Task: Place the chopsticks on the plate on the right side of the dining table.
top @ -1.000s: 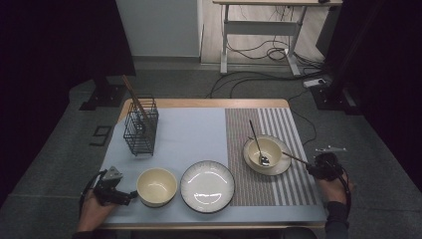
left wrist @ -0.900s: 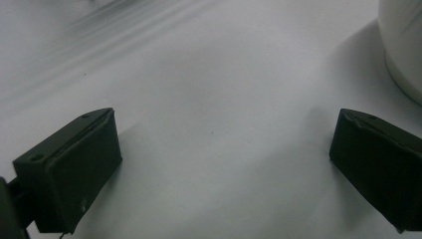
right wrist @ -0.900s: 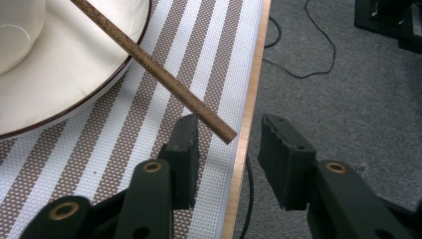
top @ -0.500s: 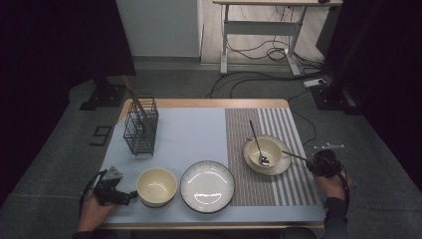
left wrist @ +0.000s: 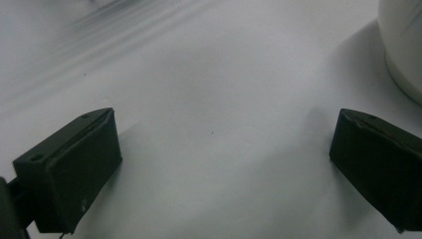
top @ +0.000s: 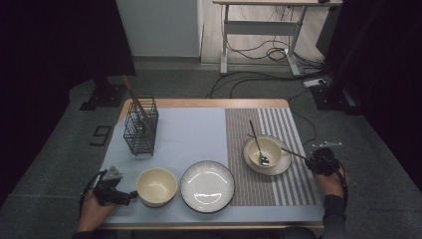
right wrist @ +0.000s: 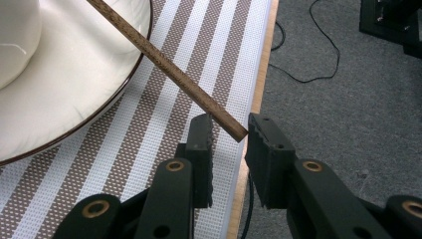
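The right gripper (right wrist: 230, 130) has just been closing its jaws around the end of the chopstick (right wrist: 164, 67); they look to touch it, though I can't be sure they pinch. The chopstick slants up-left over the saucer (right wrist: 94, 94) at centre right. The left gripper (left wrist: 224, 149), lower left, gapes wide and empty beside a bowl (top: 157, 185).

Grey carpeted floor (top: 199, 82) (dim), cables (top: 259, 52) under a desk (top: 278, 5) behind.
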Tool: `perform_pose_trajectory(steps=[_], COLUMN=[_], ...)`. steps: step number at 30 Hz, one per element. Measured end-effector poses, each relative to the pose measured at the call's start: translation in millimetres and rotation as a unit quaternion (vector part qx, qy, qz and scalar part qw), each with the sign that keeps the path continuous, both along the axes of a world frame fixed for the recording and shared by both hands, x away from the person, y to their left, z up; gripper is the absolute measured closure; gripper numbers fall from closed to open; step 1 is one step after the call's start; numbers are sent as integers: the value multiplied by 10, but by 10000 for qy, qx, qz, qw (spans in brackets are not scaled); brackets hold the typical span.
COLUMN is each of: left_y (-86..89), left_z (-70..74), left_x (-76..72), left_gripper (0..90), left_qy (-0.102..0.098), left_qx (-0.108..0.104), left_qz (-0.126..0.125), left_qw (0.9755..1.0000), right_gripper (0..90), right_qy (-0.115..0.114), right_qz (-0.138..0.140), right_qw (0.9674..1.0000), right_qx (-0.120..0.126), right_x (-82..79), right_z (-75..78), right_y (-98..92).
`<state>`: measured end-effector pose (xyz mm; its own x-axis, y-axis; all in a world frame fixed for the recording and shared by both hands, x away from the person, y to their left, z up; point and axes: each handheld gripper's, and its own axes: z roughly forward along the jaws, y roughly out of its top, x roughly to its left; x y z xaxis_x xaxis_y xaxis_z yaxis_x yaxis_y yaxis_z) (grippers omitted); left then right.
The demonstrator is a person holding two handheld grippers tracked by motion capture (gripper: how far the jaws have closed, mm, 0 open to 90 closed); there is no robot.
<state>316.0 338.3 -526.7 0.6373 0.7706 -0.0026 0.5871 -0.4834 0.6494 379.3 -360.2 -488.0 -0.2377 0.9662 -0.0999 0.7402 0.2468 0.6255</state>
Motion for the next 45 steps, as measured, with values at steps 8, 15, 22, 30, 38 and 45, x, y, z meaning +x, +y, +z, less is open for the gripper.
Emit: perform_pose_trajectory(steps=[8, 15, 22, 30, 38, 45], left_y=[0, 0, 0, 0, 0, 0], left_z=[0, 0, 0, 0, 0, 0], left_x=[0, 0, 0, 0, 0, 0], left_gripper=[0, 0, 0, 0, 0, 0], left_qy=[0, 0, -1, -2, -2, 0], left_qx=[-1, -1, -1, 0, 1, -1], left_qz=[0, 0, 1, 1, 0, 0], left_qw=[10000, 10000, 10000, 10000, 10000, 10000], right_gripper=[656, 578, 590, 590, 544, 367], right_qy=[-7, -25, 0, 22, -29, -233], right_qz=[29, -30, -111, -144, -119, -35], right_qw=[10000, 9999, 9998, 9997, 9997, 9997], right_qx=[-48, -95, -164, -196, -194, 87], right_x=[4, 0, 8, 16, -3, 44], right_z=[7, 0, -13, -26, -4, 144], right_y=[15, -13, -53, -80, -74, 87])
